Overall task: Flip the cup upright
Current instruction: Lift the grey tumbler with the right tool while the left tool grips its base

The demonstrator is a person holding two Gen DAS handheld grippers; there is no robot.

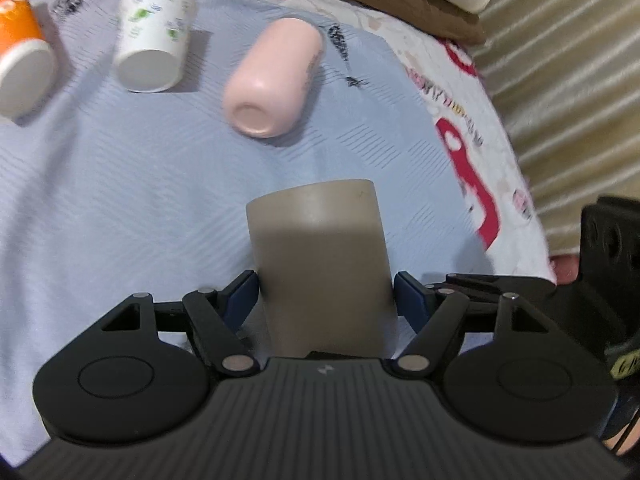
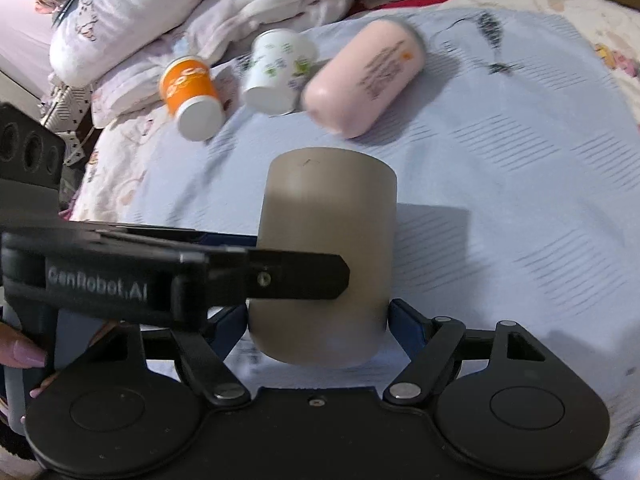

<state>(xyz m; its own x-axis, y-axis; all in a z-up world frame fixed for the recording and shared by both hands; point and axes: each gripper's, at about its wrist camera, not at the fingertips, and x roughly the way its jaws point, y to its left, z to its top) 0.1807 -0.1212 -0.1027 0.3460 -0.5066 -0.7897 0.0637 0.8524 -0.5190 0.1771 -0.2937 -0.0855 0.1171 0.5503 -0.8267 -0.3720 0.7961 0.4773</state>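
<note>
My left gripper [image 1: 326,294] has its two blue-padded fingers set against the opposite sides of the taupe cup [image 1: 320,264], closed down to the cup's width and gripping it low on its body. My right gripper [image 2: 318,320] brackets the same taupe cup [image 2: 328,220] near its lower end, the blue pads sitting just beside its walls; whether they press on it I cannot tell. In the right wrist view the left gripper's black finger [image 2: 296,278] crosses the front of the cup, and its body carries the lettering "CenRobot.AI". The cup's long axis runs away from me along the fingers, its closed flat end pointing up and away, so it stands mouth-down over the pale blue bedspread [image 1: 120,184]. It bears no writing that I can see. Farther out three more cups lie on their sides, bases towards me: a pink tumbler [image 1: 274,76] with small print too blurred to read, a white paper cup [image 1: 154,34] with green motifs, and an orange paper cup [image 1: 20,40] with white lettering I cannot make out. Folded bedding [image 2: 168,12] lies beyond them.
</note>
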